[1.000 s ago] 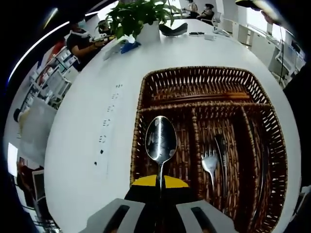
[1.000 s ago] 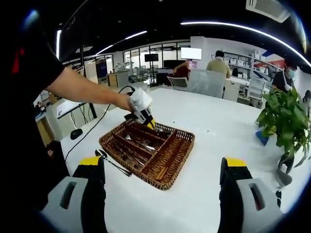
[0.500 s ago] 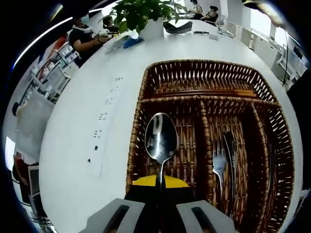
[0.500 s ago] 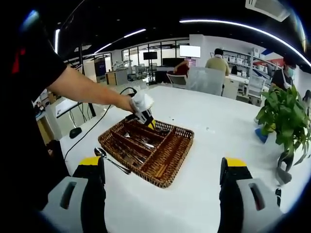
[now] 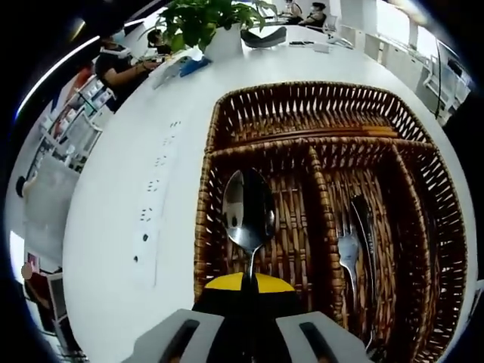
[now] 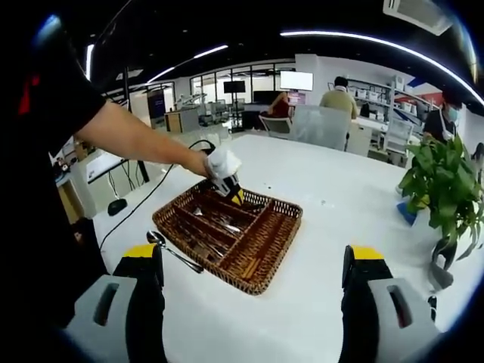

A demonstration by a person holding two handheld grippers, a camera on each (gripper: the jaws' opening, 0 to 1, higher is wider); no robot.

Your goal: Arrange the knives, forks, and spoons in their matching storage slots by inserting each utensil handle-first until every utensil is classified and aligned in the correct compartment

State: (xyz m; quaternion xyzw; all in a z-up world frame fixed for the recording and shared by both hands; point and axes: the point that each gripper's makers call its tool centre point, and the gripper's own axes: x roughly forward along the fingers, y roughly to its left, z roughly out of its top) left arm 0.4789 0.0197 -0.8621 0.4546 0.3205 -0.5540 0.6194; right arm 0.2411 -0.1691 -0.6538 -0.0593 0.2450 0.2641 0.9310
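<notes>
Left gripper [image 5: 246,333] clamped on one spoon [image 5: 246,210] above tray [image 5: 203,227], one fork [image 5: 349,253] right of fingers; right gripper [image 6: 253,291] apart, second spoon [image 6: 170,249] by left finger.

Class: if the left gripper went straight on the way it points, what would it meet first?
Probably the floor of the basket's left slot: the left gripper points down into it, its spoon leading. Depth is unclear.

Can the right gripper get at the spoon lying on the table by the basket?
Probably yes. The right gripper is open and holds nothing, and the spoon lies bare on the table beside the basket. The left gripper works over the basket's far side, apart from it.
</notes>
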